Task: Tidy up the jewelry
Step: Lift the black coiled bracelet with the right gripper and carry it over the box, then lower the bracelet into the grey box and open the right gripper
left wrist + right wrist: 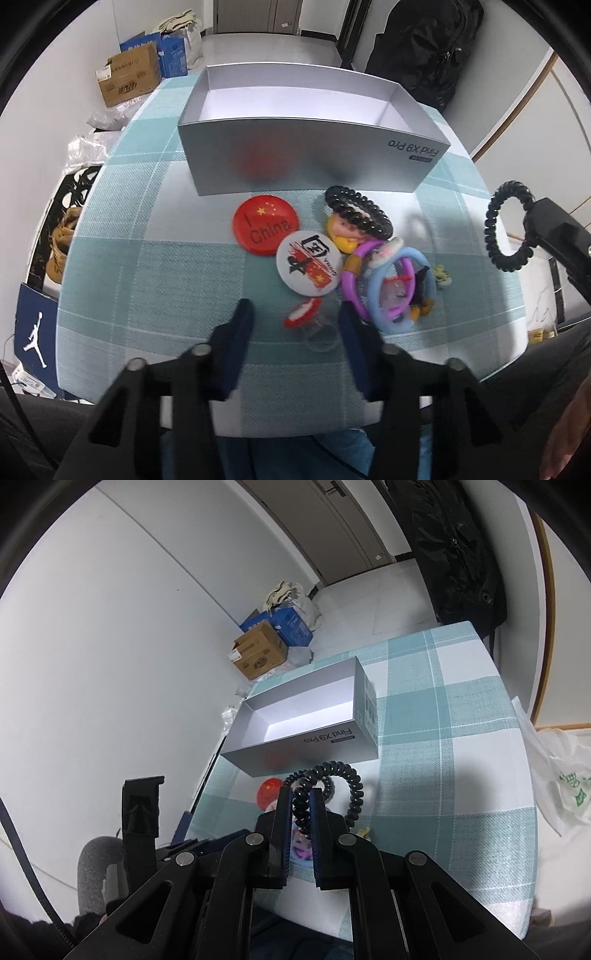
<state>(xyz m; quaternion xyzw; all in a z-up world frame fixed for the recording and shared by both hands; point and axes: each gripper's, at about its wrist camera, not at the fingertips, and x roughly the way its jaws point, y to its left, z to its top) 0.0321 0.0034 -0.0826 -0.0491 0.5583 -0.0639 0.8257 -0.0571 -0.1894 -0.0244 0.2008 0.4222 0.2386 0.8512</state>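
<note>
Left wrist view, checked tablecloth [147, 240]. Silver box [306, 155] at 12 o'clock, open-topped, nothing visible in the part I can see into. Below it, red badge [266, 229], with a white badge [308, 266] overlapping it at 4 o'clock. My left gripper [295, 308] is released: jaws apart around a small red-and-white piece [303, 314] on the cloth (blurred, contact unclear). At 2 o'clock from it, a pile: black bead bracelet [358, 212], purple ring [351, 291], blue ring [376, 295]. At 3 o'clock, lifted off the cloth, my right gripper [301, 791] is clenched on a black spiral hair tie [495, 229].
</note>
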